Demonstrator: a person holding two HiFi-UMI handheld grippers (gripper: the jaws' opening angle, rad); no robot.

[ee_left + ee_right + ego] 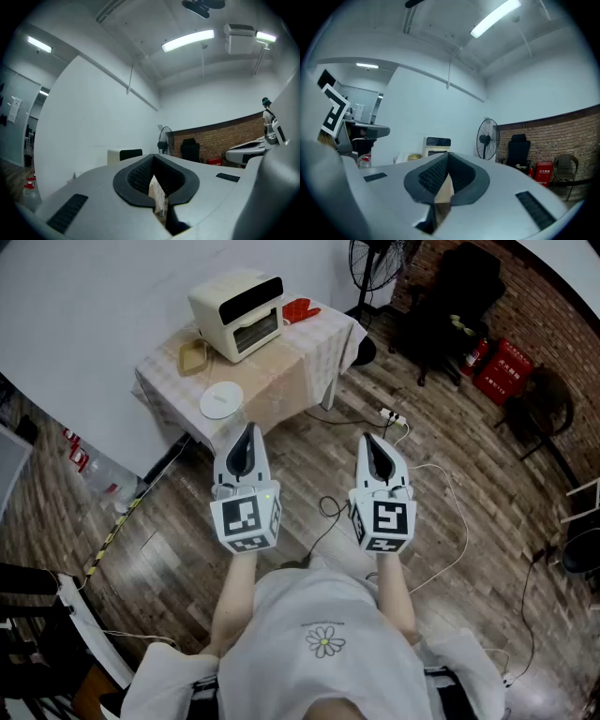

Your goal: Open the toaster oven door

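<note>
Toaster oven [237,313] sits at the far side of the cloth-covered table [281,371], by the white wall and well apart from both your grippers. Its door is closed. It has a dark glass front with a dark band above, on a cream body shaped like a rounded box.

The table's near corner points toward you. Wood-plank floor [187,521] lies between, with a black cable [328,512] and a white power strip [392,415] on it. A standing fan [375,263] is near the table's right side, and the brick wall [553,315] is further right.

On the checked cloth, a round white plate [221,399] is near the front edge. A tan square dish [192,356] is just left of the oven and a red mitt [298,309] just right of it.

Your left gripper [246,439] and right gripper [372,448] are side by side and apart. Both have their jaws fully together, ribbed black pads meeting, with nothing held.
</note>
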